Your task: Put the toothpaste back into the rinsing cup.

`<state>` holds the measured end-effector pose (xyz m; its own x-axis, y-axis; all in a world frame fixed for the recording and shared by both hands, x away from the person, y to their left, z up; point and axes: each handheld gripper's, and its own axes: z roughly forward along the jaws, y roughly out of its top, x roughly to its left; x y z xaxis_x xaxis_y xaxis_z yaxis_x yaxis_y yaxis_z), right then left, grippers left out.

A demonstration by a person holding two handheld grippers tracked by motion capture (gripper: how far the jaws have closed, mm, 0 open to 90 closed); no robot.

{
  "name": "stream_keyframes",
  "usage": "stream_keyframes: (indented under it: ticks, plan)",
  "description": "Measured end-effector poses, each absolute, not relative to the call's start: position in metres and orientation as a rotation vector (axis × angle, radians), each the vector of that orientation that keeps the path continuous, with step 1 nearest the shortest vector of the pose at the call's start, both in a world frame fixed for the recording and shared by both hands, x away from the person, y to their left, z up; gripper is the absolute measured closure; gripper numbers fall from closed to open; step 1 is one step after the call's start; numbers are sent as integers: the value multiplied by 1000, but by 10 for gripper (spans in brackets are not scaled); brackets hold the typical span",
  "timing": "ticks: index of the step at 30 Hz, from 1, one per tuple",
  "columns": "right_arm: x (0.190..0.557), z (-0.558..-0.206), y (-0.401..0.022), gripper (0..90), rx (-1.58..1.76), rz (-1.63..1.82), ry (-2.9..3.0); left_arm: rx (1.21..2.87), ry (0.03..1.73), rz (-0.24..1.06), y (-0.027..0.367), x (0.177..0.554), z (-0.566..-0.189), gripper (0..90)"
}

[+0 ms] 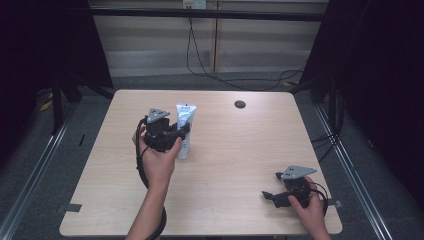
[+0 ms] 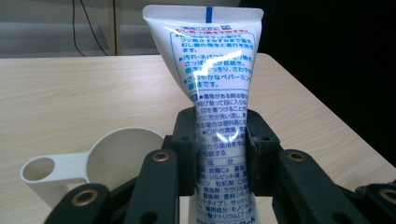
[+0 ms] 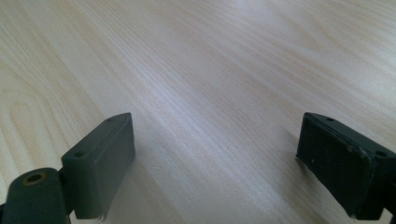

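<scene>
One pale wooden table (image 1: pixel 225 165) (dark surroundings)

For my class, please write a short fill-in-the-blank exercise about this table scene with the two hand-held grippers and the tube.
1. The left gripper is shut on a white ____ printed with blue text.
2. Beside the tube, a cream measuring ____ lies on the table.
3. The right gripper has its jaws ____, with bare wood between them.
4. In the high view, the tube stands ____, crimped end on top.

Missing words: tube; scoop; open; upright
</scene>
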<state>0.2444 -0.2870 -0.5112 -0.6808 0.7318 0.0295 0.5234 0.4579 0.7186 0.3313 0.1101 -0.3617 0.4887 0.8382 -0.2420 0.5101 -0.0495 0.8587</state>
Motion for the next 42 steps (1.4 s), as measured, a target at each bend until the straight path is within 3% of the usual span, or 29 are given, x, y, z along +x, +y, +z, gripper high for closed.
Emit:
stream_keyframes:
  ticks: [42]
  plan:
    - [244,-511,-287,108,1073,1049,2426,1656,1191,476,109,375,-360,699]
